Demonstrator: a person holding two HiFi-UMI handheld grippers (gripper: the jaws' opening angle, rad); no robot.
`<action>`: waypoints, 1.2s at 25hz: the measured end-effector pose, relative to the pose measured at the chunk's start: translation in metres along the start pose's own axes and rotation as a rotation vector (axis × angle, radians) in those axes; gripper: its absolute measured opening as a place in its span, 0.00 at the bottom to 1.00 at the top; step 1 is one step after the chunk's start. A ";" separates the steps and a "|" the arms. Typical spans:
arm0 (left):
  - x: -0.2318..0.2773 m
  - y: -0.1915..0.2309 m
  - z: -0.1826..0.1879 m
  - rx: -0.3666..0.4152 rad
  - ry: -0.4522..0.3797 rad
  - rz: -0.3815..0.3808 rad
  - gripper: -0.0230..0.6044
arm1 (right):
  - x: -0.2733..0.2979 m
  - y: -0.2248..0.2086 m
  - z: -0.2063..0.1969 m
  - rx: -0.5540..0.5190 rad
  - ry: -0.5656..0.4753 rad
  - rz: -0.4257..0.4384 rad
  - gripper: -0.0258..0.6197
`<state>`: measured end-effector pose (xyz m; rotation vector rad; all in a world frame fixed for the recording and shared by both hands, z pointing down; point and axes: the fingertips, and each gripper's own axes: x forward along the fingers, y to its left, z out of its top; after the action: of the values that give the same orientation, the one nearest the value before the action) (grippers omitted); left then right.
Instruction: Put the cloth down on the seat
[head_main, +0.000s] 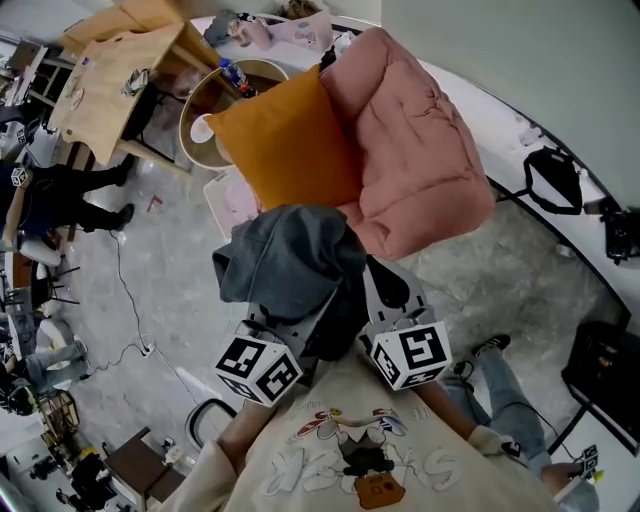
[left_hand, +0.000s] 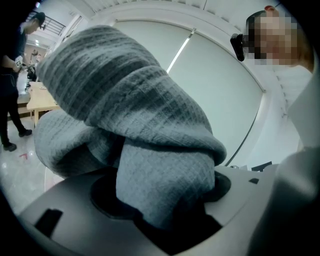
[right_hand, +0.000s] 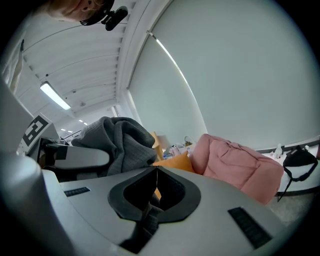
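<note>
A bundled grey knit cloth (head_main: 290, 260) hangs over my left gripper (head_main: 283, 322), which is shut on a fold of it. In the left gripper view the cloth (left_hand: 150, 125) fills most of the picture and drops into the hollow between the jaws of the left gripper (left_hand: 165, 200). My right gripper (head_main: 378, 275) is beside it, to the right, with its jaw tips together; the right gripper (right_hand: 156, 170) has nothing clear between them. The cloth (right_hand: 120, 137) shows at its left. Just beyond both grippers stands the pink padded seat (head_main: 420, 160) (right_hand: 235, 162) with an orange cushion (head_main: 285, 140) (right_hand: 175, 162) on it.
A wooden table (head_main: 110, 70) and a round side table (head_main: 215, 110) stand behind the seat at the left. A person in dark clothes (head_main: 50, 190) stands at the far left. A black bag (head_main: 555, 180) and a black box (head_main: 605, 370) lie at the right.
</note>
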<state>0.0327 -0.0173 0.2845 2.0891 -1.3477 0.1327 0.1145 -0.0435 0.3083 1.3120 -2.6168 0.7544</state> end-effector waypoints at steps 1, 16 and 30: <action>0.002 0.001 0.002 0.000 -0.004 -0.001 0.58 | 0.001 -0.001 0.002 0.002 -0.001 -0.001 0.07; -0.026 0.046 0.026 0.020 -0.023 -0.097 0.58 | 0.030 0.052 0.005 0.014 -0.054 -0.093 0.07; -0.071 0.107 0.025 0.020 -0.032 -0.129 0.58 | 0.054 0.125 -0.031 -0.038 -0.037 -0.122 0.07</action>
<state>-0.0978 -0.0043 0.2844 2.1962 -1.2310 0.0581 -0.0198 -0.0046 0.3045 1.4720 -2.5378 0.6652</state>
